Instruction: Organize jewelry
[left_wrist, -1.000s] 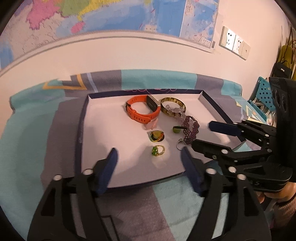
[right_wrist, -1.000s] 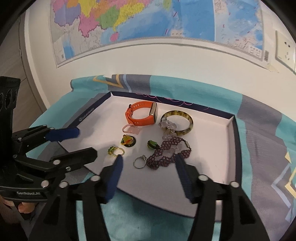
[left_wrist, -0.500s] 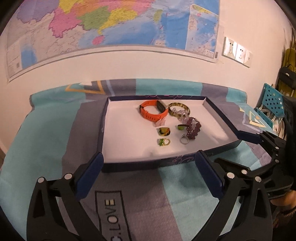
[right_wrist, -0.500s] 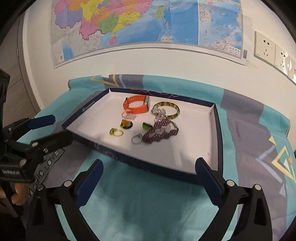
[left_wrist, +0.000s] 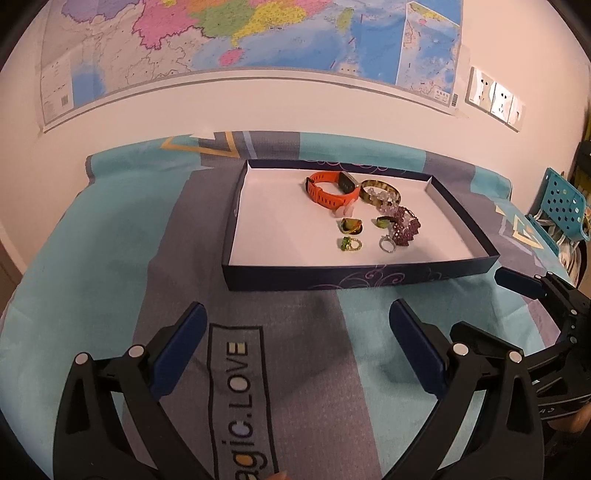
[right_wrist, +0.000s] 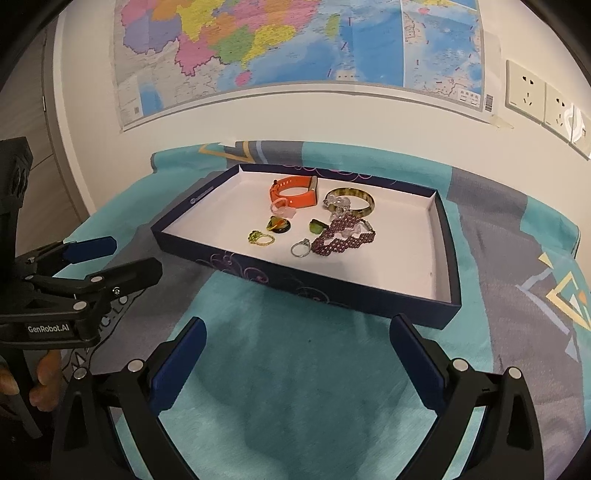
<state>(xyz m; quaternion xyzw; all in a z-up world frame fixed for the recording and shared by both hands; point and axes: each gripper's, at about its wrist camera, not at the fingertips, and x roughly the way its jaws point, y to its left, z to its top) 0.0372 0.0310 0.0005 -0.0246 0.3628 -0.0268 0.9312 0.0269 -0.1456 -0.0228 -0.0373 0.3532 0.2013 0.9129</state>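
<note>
Both the left gripper (left_wrist: 295, 332) and right gripper (right_wrist: 297, 345) hang spread and empty (jaws just opened) near the tray (right_wrist: 332, 288), presumably because its jewelry (right_wrist: 343, 238) lies sorted.

Both grippers are black plastic frames with open triangular cut-outs and silver round screws at the joints. Each finger (left_wrist: 181, 339) carries a flat dark-blue pad (right_wrist: 415, 356). White lettering, "GenRobot.AI", marks the side of the left gripper (right_wrist: 101, 258).
</note>
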